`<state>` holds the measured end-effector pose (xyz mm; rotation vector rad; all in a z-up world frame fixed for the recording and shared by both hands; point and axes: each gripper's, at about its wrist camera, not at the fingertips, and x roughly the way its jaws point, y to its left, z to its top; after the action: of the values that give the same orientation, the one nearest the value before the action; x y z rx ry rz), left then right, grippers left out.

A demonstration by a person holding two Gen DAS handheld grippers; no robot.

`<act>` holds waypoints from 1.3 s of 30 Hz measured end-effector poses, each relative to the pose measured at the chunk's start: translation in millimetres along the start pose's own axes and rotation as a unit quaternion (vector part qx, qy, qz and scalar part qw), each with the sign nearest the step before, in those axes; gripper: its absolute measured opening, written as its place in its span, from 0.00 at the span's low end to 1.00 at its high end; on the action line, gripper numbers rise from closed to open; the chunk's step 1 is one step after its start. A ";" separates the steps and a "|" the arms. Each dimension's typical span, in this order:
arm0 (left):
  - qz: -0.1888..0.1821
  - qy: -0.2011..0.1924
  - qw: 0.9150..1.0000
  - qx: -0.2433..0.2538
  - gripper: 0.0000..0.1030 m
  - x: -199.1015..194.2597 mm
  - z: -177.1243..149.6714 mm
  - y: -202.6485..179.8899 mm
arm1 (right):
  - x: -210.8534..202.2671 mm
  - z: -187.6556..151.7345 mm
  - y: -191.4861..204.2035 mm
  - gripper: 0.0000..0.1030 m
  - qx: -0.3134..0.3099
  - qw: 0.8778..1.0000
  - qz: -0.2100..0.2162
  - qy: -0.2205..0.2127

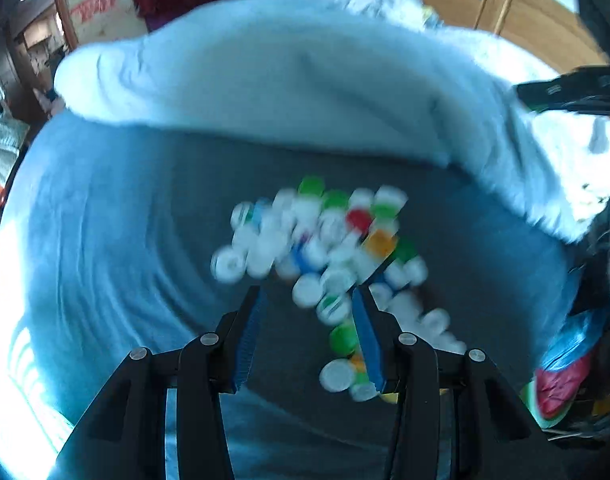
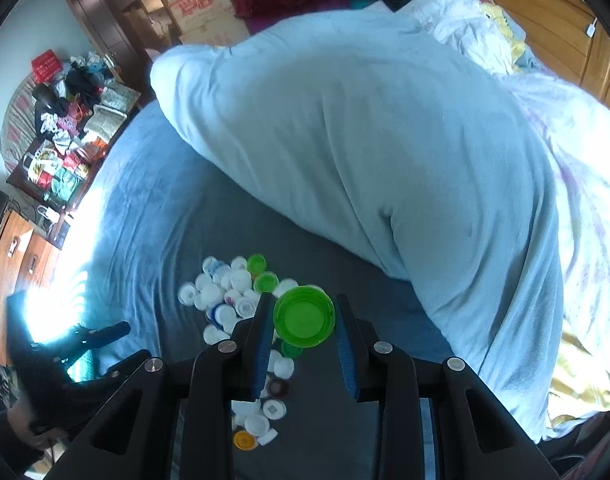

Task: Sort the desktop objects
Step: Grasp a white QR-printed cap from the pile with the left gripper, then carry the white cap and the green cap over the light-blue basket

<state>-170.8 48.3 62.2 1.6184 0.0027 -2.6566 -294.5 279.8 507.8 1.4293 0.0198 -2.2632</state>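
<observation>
Bottle caps [image 1: 325, 248] lie heaped on the bed sheet [image 2: 153, 216]; right gripper [image 2: 305, 316] clamps a green cap [image 2: 304, 317], left gripper [image 1: 309, 300] gapes empty.

Green cap [image 2: 304, 322] between the right gripper [image 2: 305, 320] pads: translucent glossy plastic. Pads [image 2: 264, 344] blue, ribbed, rubbery; finger bodies matt black plastic with bright metal screw heads [image 2: 227, 346]. Cap pile [image 1: 325, 248] ahead of the left gripper [image 1: 307, 300]: smooth plastic, mostly white. Bedsheet [image 2: 153, 216] soft matt fleece-like cloth. Quilt [image 2: 345, 140] beyond: matt cloth. Wardrobe [image 2: 553, 20] glossy wood.

A heap of mostly white bottle caps [image 2: 233, 304] lies on the blue sheet [image 2: 145, 216], one green cap [image 2: 304, 317] raised.
</observation>
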 end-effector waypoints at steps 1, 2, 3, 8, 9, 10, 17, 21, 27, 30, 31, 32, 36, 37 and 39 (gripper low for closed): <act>0.013 0.004 1.000 -0.007 0.39 10.6 -2.9 5.7 | 4.8 -4.3 -1.6 0.31 0.001 1.000 -0.001 0.006; 0.022 0.003 1.000 -0.019 0.39 19.4 -4.2 13.2 | 9.5 -8.3 -3.3 0.31 0.004 1.000 -0.002 0.012; 0.030 -0.003 0.999 -0.040 0.39 29.6 -2.2 25.5 | 13.6 -11.9 -4.7 0.31 0.005 1.000 -0.003 0.017; 0.037 -0.037 0.997 -0.054 0.39 82.7 4.0 65.6 | 36.3 -27.9 -8.3 0.31 0.006 0.999 -0.004 0.035; 0.032 -0.028 0.998 -0.041 0.39 97.5 3.9 68.0 | 42.2 -31.0 -9.7 0.31 0.007 0.999 -0.004 0.039; 0.029 -0.018 0.999 -0.028 0.38 109.6 2.9 68.9 | 46.5 -33.2 -11.0 0.31 0.010 0.999 -0.005 0.041; 0.019 -0.015 1.000 0.011 0.44 128.1 -1.5 67.3 | 65.3 -42.2 -15.3 0.31 0.028 0.998 -0.003 0.051; 0.020 -0.019 0.999 0.025 0.43 128.9 1.6 65.2 | 68.2 -42.7 -12.6 0.31 0.032 0.998 -0.001 0.051; 0.019 -0.013 0.999 0.028 0.34 113.6 0.5 56.7 | 68.6 -41.7 -8.1 0.31 0.030 0.998 0.005 0.051; -0.003 -0.020 1.000 0.005 0.33 82.2 15.0 50.3 | 68.6 -41.0 -7.1 0.31 0.031 0.998 0.008 0.051; -0.010 -0.069 0.997 0.022 0.34 50.9 24.9 38.9 | 66.8 -40.7 -6.2 0.31 0.030 0.998 0.010 0.049; 0.007 -0.095 0.994 0.058 0.34 35.5 26.9 25.1 | 65.4 -41.0 -4.7 0.31 0.028 0.998 0.013 0.047; 0.018 0.018 0.995 0.091 0.33 79.2 3.5 16.8 | 65.1 -41.8 3.9 0.31 0.025 0.998 0.026 0.050; 0.018 0.017 0.994 0.102 0.34 75.3 3.4 12.7 | 62.0 -40.9 6.3 0.31 0.024 0.998 0.028 0.046; 0.026 0.013 0.994 0.108 0.33 69.7 2.1 12.6 | 57.4 -38.0 12.3 0.31 0.016 0.999 0.033 0.038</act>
<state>-204.3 33.8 1.5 1.6843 -0.3321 -2.6752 -277.7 257.1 443.8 1.5104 -0.0380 -2.1647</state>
